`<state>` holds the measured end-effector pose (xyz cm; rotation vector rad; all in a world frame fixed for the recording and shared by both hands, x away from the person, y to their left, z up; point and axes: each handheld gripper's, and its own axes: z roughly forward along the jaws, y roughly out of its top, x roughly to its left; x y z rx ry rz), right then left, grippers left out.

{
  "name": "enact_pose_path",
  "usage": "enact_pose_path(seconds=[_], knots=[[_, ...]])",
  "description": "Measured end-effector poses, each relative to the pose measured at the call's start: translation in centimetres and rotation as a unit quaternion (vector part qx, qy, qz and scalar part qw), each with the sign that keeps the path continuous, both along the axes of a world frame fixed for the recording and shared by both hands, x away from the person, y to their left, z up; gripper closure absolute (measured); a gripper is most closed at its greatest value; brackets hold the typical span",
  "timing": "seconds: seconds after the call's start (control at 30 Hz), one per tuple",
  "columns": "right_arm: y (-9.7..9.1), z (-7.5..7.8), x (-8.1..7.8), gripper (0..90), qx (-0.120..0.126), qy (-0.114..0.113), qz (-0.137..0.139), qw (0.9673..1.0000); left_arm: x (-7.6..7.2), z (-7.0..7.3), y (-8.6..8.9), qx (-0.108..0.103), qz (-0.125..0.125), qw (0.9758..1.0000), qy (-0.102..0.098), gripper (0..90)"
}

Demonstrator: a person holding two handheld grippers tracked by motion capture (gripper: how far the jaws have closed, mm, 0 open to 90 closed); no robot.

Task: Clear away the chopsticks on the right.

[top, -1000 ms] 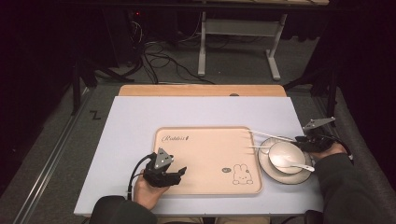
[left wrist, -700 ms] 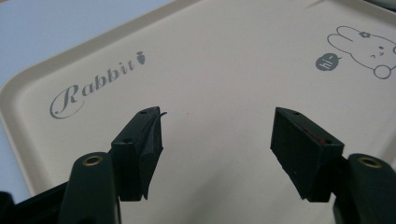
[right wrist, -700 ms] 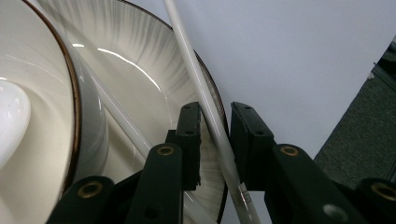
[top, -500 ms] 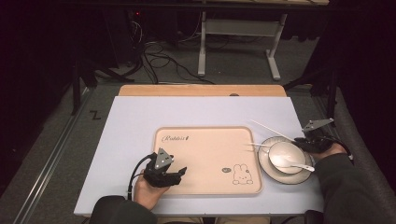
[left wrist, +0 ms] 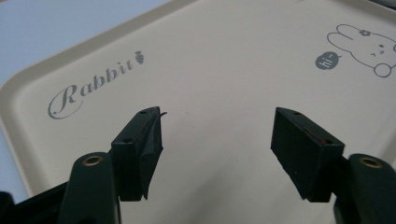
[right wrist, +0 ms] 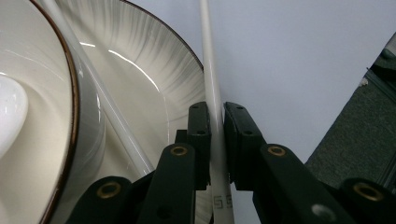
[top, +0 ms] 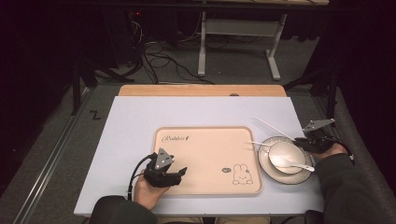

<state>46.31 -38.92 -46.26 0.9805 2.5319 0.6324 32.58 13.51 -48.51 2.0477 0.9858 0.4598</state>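
Observation:
My right gripper [right wrist: 217, 116] is shut on a thin white chopstick [right wrist: 211, 70] beside the plate; its jaws have just been closing on it. A second chopstick [right wrist: 93, 79] lies across the striped plate [right wrist: 149, 65], against the brown-rimmed bowl [right wrist: 32, 116]. In the high view the right gripper [top: 306, 142] sits at the plate's [top: 268, 170] far right edge, and the held chopstick [top: 273, 128] slants away to the upper left. The bowl [top: 282, 154] holds a white spoon [top: 295, 164]. My left gripper [left wrist: 217, 130] hangs open over the beige rabbit tray [left wrist: 210, 60] with nothing between its jaws.
The tray [top: 205, 149] lies mid-table on a pale blue mat [top: 135, 121], with the left gripper [top: 180, 173] at its near left corner. A wooden strip [top: 201, 90] borders the far edge. Cables and a metal stand foot [top: 238, 46] lie on the floor beyond.
Both hands keep their places. In the high view no shift of the dishes, tray or chopsticks shows.

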Motion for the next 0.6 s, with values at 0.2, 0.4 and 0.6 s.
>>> enact_pose_path(seconds=[0.2, 0.4, 0.6], knots=[[-0.03, -0.05, -0.2, 83.5, 0.009, -0.012, -0.005, 0.9999, -0.01, 0.01, -0.01, 0.0, 0.0, 1.0, 0.0, 34.5], [-0.08, 0.0, -0.29, 83.8, 0.01, -0.01, -0.008, 0.9999, -0.05, 0.01, -0.04, 0.001, -0.001, 1.0, -0.001, 34.5], [-0.1, 0.05, -0.35, 83.9, 0.01, -0.008, -0.009, 0.9999, -0.06, 0.02, -0.03, 0.001, -0.002, 1.0, -0.001, 34.5]])
